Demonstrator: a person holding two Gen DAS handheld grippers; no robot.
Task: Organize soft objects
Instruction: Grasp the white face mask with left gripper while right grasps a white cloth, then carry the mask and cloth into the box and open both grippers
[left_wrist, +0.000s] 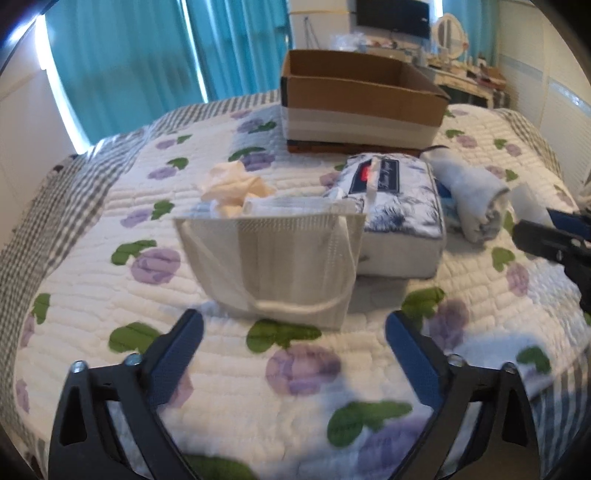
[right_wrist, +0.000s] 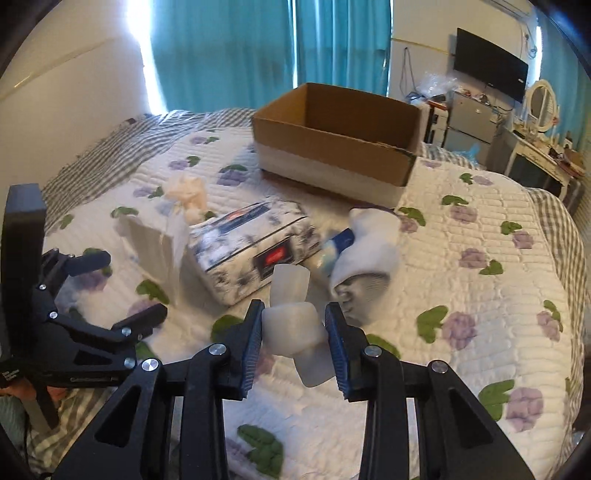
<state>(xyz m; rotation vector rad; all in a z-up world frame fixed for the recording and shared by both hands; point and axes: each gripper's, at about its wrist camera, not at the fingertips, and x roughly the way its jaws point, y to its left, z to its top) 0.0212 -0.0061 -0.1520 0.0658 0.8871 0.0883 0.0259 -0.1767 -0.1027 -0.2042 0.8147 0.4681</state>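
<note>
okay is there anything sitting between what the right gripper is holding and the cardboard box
Yes. The right gripper holds a white soft piece; the tissue pack and rolled cloth lie on the quilt before the cardboard box.

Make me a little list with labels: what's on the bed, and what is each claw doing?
surface: quilt with purple flowers
box: cardboard box, open top, at the far side
tissues: tissue pack, lying flat
mask: white mask, in front of the tissue pack
towel: rolled towel, right of the tissue pack
left claw: left claw open, holding nothing, pointed at the mask
right claw: right claw shut on a pale soft thing, above the quilt
</note>
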